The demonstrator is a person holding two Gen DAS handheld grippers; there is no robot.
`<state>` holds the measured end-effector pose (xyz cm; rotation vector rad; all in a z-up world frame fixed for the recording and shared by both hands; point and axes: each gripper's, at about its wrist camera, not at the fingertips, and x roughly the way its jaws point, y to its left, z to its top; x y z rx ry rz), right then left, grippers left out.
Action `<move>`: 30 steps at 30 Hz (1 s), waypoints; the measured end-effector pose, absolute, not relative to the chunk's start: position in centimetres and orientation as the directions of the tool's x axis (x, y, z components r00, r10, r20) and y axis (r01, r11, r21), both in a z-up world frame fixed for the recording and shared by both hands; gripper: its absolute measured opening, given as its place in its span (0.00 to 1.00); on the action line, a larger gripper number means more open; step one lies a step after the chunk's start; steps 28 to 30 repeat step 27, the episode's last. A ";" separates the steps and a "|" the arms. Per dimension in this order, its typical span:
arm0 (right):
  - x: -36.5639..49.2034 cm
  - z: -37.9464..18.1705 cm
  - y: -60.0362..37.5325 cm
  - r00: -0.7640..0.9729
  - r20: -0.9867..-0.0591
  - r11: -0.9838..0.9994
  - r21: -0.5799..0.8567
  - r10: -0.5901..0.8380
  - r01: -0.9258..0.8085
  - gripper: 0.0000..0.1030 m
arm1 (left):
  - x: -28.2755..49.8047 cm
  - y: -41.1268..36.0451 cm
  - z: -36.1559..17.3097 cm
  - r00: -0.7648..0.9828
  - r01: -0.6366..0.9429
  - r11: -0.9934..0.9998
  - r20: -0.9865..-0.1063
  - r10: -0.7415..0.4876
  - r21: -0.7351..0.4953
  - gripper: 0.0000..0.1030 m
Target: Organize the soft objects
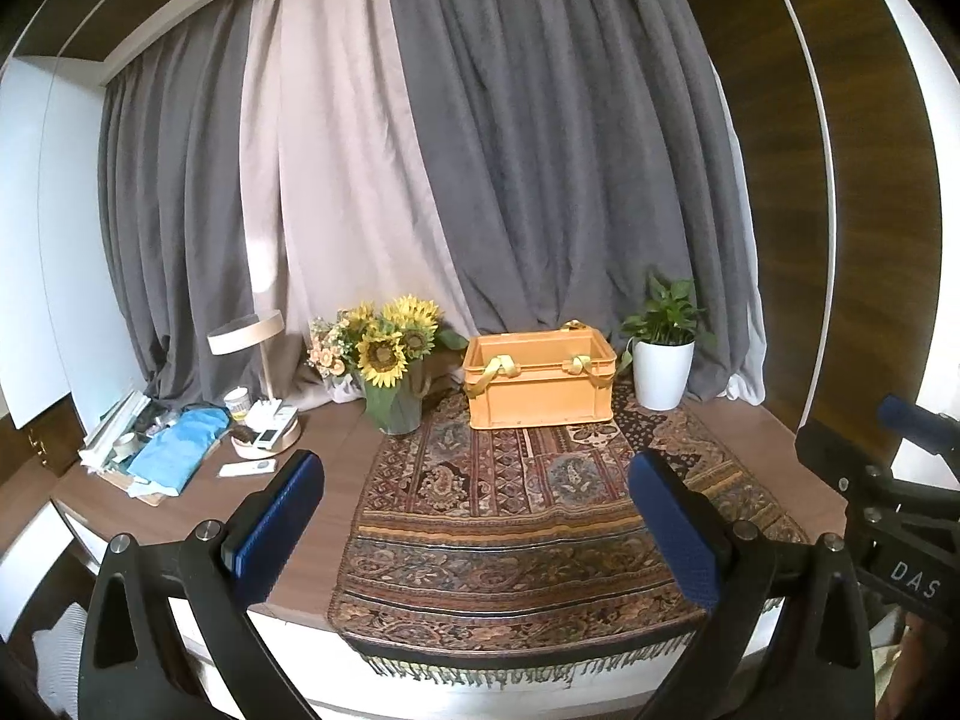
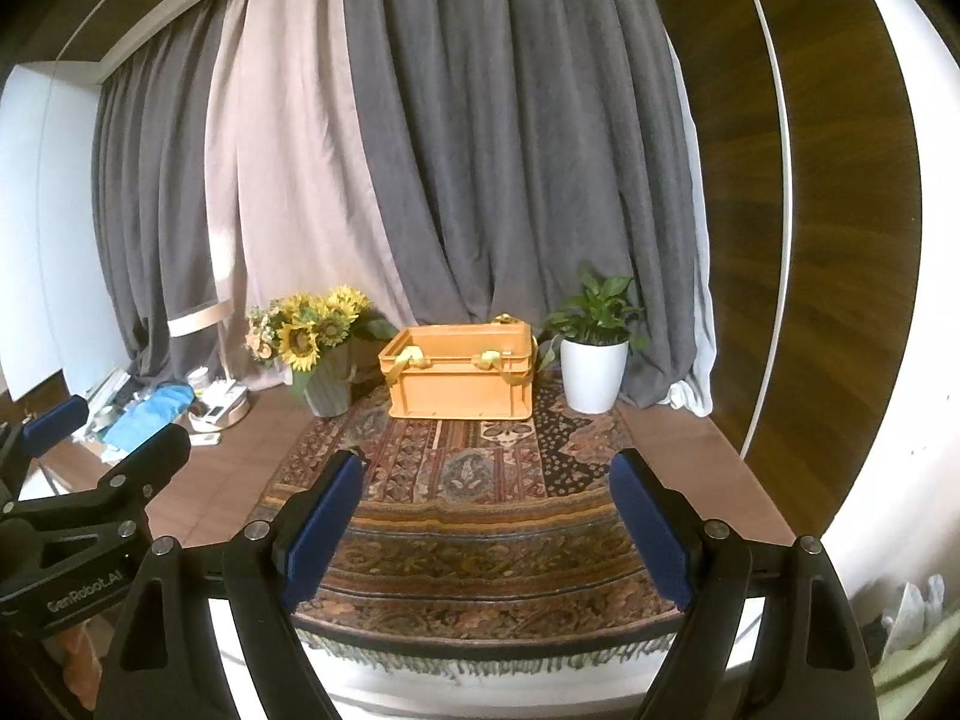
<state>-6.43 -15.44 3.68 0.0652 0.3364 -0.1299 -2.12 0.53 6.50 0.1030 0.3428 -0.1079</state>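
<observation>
An orange plastic crate (image 1: 539, 381) with yellow strap handles stands at the back of a patterned rug (image 1: 516, 516) on a wooden table; it also shows in the right wrist view (image 2: 461, 381). Its inside is hidden. My left gripper (image 1: 474, 522) is open and empty, held over the rug's front edge. My right gripper (image 2: 489, 525) is open and empty at the same distance, just right of the left one. No loose soft object shows on the rug. A pale green fabric (image 2: 918, 669) shows at the lower right edge of the right wrist view.
A vase of sunflowers (image 1: 393, 360) stands left of the crate and a white potted plant (image 1: 663, 354) right of it. A lamp (image 1: 249, 336), remotes and a blue cloth (image 1: 174, 450) clutter the table's left end. Grey curtains hang behind.
</observation>
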 end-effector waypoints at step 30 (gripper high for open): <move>-8.0 4.0 -14.8 0.943 -0.307 0.989 0.022 -0.131 0.144 0.83 | -3.6 1.3 7.0 0.944 0.129 0.989 -0.313 -0.099 0.075 1.00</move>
